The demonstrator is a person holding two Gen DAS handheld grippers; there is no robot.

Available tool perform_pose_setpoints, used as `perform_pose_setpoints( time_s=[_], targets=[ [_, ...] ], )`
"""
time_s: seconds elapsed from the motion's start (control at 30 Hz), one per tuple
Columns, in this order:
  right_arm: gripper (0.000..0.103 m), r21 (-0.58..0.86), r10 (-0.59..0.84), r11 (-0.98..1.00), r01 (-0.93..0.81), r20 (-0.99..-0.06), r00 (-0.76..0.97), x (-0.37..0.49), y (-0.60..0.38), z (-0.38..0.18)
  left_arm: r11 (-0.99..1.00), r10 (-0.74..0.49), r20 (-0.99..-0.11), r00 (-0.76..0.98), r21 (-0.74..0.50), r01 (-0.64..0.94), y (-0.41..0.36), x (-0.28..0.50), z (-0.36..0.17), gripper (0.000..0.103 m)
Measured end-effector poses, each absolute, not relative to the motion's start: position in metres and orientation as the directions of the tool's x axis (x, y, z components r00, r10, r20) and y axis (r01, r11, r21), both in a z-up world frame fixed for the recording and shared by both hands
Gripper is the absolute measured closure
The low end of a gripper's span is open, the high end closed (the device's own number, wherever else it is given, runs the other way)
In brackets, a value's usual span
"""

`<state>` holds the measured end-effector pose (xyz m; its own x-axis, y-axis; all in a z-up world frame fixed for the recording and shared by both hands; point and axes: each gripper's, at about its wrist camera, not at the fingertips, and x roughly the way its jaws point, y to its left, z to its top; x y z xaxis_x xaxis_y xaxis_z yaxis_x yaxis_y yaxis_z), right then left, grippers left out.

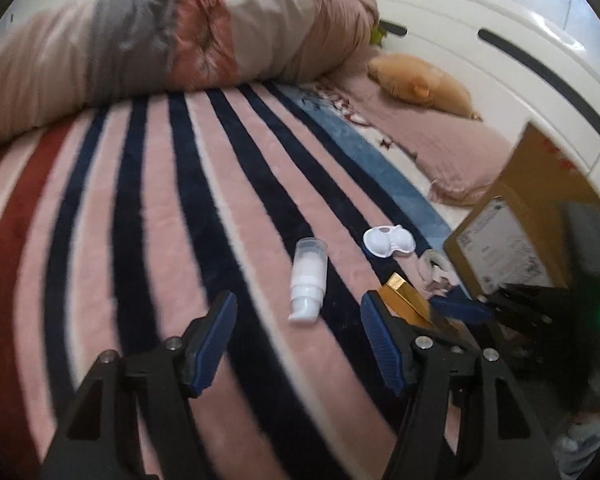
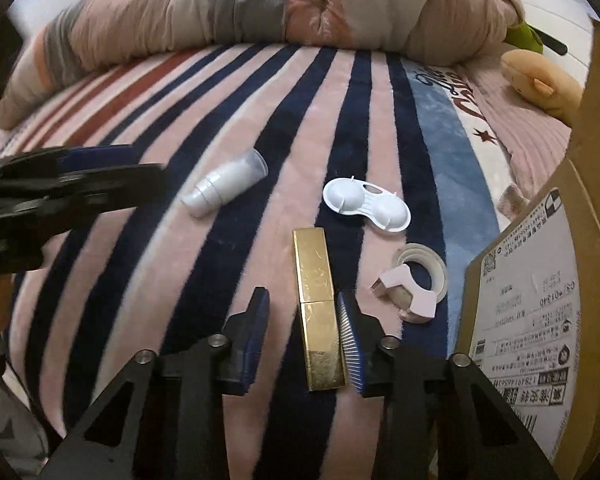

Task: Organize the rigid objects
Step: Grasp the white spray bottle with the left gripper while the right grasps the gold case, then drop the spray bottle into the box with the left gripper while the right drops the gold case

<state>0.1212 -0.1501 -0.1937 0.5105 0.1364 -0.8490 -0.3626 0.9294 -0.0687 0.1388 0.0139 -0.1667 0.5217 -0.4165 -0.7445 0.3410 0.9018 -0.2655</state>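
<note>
A white pump bottle [image 1: 307, 280] lies on the striped blanket just ahead of my open left gripper [image 1: 298, 322]; it also shows in the right wrist view [image 2: 224, 189]. A gold rectangular box [image 2: 318, 304] lies between the jaws of my open right gripper [image 2: 303, 312], touching the right finger [image 2: 350, 340]; the left pad is apart from it. The box also shows in the left wrist view [image 1: 410, 298]. A white double-cup case [image 2: 367, 205] and a pink tape dispenser [image 2: 414, 284] lie beyond. The left gripper [image 2: 80, 176] shows at the left in the right wrist view.
A cardboard box [image 2: 540, 300] with a shipping label stands at the right, also in the left wrist view [image 1: 516, 232]. A rolled duvet [image 2: 260, 4] lies across the back of the bed. A plush toy [image 1: 420, 80] rests near the white headboard [image 1: 500, 40].
</note>
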Motion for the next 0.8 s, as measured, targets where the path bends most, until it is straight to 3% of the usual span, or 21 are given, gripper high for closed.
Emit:
perform_pose_setpoints(
  time_s=[0.07,0.13,0.17,0.27,0.53,0.8],
  targets=[
    [0.088,-0.088,0.117,0.929,-0.359,-0.852,0.511,0.123,-0.151,-0.195,0.904,-0.408,-0.758,0.508,-0.256,0.344,0.003,0.153,-0.178,0.045],
    [0.089,-0.080,0.128,0.924,-0.374,-0.857,0.499,0.124,-0.152,-0.195,0.904,-0.403,-0.768,0.497,-0.248,0.349,-0.005,0.163,-0.186,0.061],
    [0.089,-0.079,0.131,0.921,-0.381,-0.859,0.495,0.123,-0.151,-0.195,0.907,-0.392,-0.774,0.497,-0.237,0.348,-0.009,0.167,-0.190,0.062],
    [0.089,-0.057,0.155,0.916,-0.398,-0.864,0.479,0.123,-0.151,-0.195,0.914,-0.373,-0.774,0.512,-0.210,0.348,-0.014,0.170,-0.193,0.082],
    [0.089,-0.042,0.167,0.911,-0.411,-0.873,0.458,0.130,-0.149,-0.198,0.909,-0.386,-0.768,0.512,-0.222,0.352,-0.006,0.165,-0.190,0.082],
    [0.089,-0.024,0.258,0.883,-0.468,-0.809,0.528,0.104,-0.127,-0.154,0.920,-0.377,-0.703,0.603,-0.210,0.330,0.026,0.117,-0.133,0.082]
  ],
)
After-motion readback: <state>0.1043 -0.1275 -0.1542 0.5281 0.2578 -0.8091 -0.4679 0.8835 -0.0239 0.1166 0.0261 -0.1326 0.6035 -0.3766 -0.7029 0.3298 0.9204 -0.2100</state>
